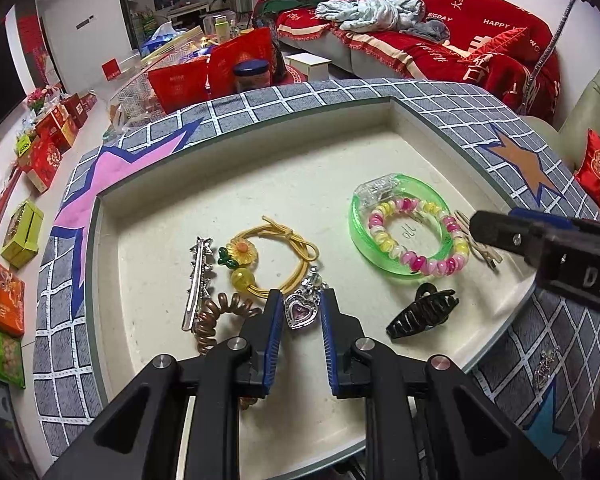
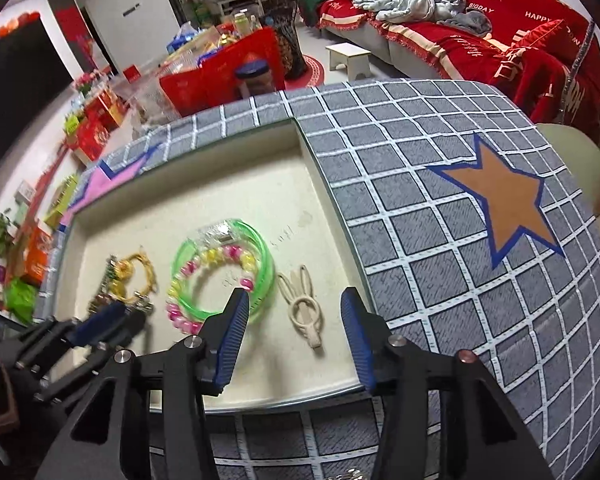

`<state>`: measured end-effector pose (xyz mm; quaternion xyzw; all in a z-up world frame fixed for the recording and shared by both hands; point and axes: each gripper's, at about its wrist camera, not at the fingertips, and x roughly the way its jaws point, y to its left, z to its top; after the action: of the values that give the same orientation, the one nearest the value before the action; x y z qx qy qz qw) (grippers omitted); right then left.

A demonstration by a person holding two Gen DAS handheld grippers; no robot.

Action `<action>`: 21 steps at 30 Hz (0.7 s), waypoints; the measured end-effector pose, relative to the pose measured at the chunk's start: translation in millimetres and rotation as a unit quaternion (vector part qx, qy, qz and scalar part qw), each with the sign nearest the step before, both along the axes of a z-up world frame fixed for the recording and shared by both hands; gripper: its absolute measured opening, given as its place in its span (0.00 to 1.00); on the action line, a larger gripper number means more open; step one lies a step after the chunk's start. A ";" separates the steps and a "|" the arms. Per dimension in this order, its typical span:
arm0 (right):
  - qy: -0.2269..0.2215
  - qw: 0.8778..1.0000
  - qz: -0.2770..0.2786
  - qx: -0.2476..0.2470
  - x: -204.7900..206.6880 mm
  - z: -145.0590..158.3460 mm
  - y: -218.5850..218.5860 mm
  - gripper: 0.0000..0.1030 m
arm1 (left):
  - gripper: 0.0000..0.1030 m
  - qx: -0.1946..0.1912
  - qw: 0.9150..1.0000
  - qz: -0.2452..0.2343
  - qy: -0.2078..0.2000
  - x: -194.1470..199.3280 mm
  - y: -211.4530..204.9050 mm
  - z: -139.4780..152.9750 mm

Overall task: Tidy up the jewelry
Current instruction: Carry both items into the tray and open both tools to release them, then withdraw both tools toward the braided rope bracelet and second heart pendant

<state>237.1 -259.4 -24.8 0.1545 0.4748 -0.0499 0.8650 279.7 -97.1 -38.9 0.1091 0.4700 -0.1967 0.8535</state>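
Note:
A cream tray (image 1: 260, 152) holds the jewelry. My left gripper (image 1: 301, 302) is open, its jaws on either side of a silver heart pendant with a purple stone (image 1: 300, 311). Nearby lie a yellow flower hair tie (image 1: 260, 258), a silver star clip (image 1: 198, 280), a brown coil tie (image 1: 216, 316), a black claw clip (image 1: 422, 312), and a green bangle (image 1: 400, 224) with a pink-yellow bead bracelet (image 1: 416, 240) inside it. My right gripper (image 2: 292, 300) is open above a cream rabbit-ear clip (image 2: 306, 312). The bangle also shows in the right wrist view (image 2: 224, 272).
The tray sits in a grey grid-patterned cloth (image 2: 440, 220) with an orange star (image 2: 508, 208) and a pink star (image 1: 112, 168). A small silver piece (image 1: 544, 368) lies on the cloth at right. Red boxes (image 1: 208, 72) and a red-covered sofa (image 1: 460, 32) stand beyond.

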 end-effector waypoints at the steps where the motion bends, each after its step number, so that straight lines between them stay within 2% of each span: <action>1: -0.005 1.000 -0.001 0.014 -1.5 1.6 -1.2 0.50 | 0.35 0.000 1.000 -0.001 -0.001 -1.2 -0.2 0.9; 8: -0.023 0.999 -0.003 0.044 -10.3 9.9 -2.8 0.53 | 0.36 -0.015 1.000 0.007 -0.023 -5.3 3.8 12.0; 9: -0.023 0.999 -0.003 0.045 -11.1 10.7 -2.9 0.55 | 0.59 -0.017 1.000 0.009 -0.025 -5.6 4.6 13.5; 11: -0.024 0.999 -0.002 0.046 -11.9 12.5 -2.6 0.56 | 1.00 -0.022 0.999 0.020 -0.039 -7.9 7.8 18.1; 13: -0.025 0.999 0.003 0.044 -12.6 14.9 -2.1 0.56 | 1.00 -0.024 0.998 0.025 -0.061 -13.2 10.0 25.6; 19: -0.029 0.999 0.009 0.042 -14.4 18.9 3.9 0.56 | 1.00 -0.022 0.997 0.020 -0.069 -18.9 12.7 33.3; 20: -0.030 0.999 0.010 0.041 -16.0 20.0 4.7 0.57 | 1.00 -0.022 0.997 0.022 -0.071 -19.6 13.5 34.7; 21: -0.032 0.999 0.012 0.041 -17.1 20.9 5.8 0.63 | 1.00 -0.021 0.997 0.024 -0.073 -20.4 15.1 36.1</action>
<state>220.0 -253.6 -3.9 0.1856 0.4508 -0.0150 0.8730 259.3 -82.0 -2.8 0.0938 0.4048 -0.1779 0.8920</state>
